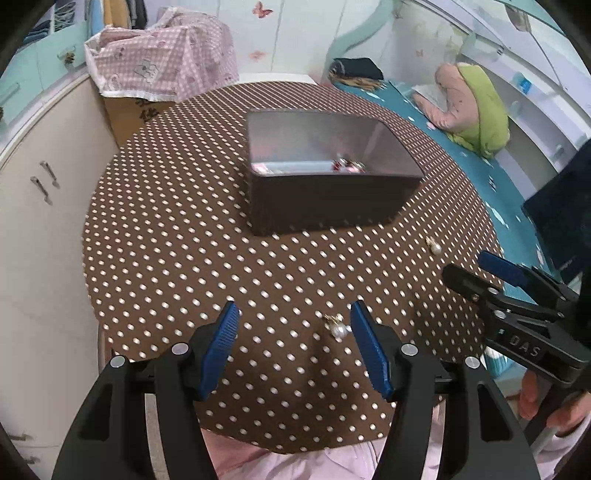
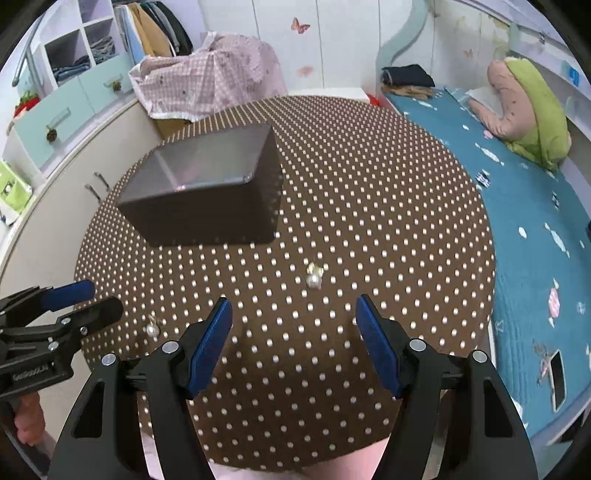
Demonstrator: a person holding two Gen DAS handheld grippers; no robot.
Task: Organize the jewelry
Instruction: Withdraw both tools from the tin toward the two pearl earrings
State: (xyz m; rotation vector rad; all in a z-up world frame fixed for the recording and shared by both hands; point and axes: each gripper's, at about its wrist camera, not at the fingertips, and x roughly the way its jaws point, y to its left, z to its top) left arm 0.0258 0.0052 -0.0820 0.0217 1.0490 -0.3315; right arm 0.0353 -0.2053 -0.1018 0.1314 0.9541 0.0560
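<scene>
While level over table (image 1: pixel 184 236), both hand-held grippers (image 1: pixel 293 314) agape.

tablecloth (image 1: pixel 177 236): matt polka-dot cloth | box (image 1: pixel 325 206): dark matt outside, smooth sheeny lining | pearl earring (image 2: pixel 314 281): glossy pearl, gold metal | gripper pads (image 1: pixel 221 350): ribbed blue plastic

a home bedroom, bed with teal quilt (image 2: pixel 535 236), pillows (image 2: pixel 528 107), wardrobe shelves of folded clothes (image 2: pixel 74 55), butterfly wall stickers (image 2: pixel 300 25)

Brown tablecloth (image 1: pixel 184 240) with white polka dots, dark grey box (image 1: pixel 325 199) (centre frame), teal bedspread (image 2: pixel 535 240) at right.
</scene>
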